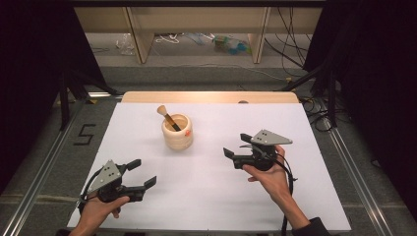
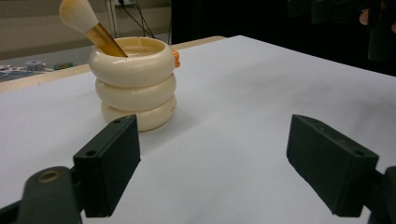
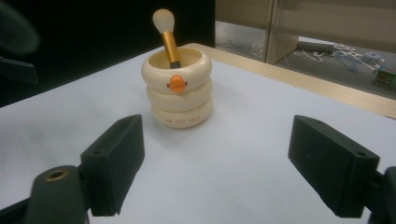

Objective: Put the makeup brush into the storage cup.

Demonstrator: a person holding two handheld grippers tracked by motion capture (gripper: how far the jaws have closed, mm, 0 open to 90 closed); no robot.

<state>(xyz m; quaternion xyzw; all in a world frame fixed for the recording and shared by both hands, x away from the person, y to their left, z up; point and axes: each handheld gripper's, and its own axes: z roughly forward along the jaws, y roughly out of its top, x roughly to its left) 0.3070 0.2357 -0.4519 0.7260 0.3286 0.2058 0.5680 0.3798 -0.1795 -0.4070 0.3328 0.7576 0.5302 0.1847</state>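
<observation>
I see the cream-coloured holder shaped like three stacked rings (image 1: 177,132) standing upright on the white surface (image 1: 211,196), a little toward the far side and left of the middle in the high view. On its top ring there is a small orange knob (image 3: 176,82), and it faces the right hand-held gripper's camera. Inside the holder a make-up brush with a golden handle and pale soft bristles (image 1: 167,117) is leaning, with the bristle head up and tilted to the far left over the rim.

My left hand-held gripper (image 1: 140,173) is at the near left part of the surface, held in the person's left hand (image 1: 101,209). Its two black jaws stand wide apart and nothing is between them. In the left gripper view the holder (image 2: 135,86) is ahead, beyond the left jaw, well apart from it, and the brush (image 2: 88,25) sticks out to the upper left.

My right hand-held gripper (image 1: 237,146) is on the right side, held in the person's right hand (image 1: 270,179), and it points to the left, toward the holder. Its jaws are also wide apart and hold nothing. In the right gripper view the holder (image 3: 178,91) stands ahead between the lines of the two jaws, closer to the left one, still clearly apart from both. The brush (image 3: 167,37) rises from it nearly upright there.

Beyond the surface I can see a pale wooden edge (image 1: 209,96) and the grey floor (image 1: 196,73) with some cables.
</observation>
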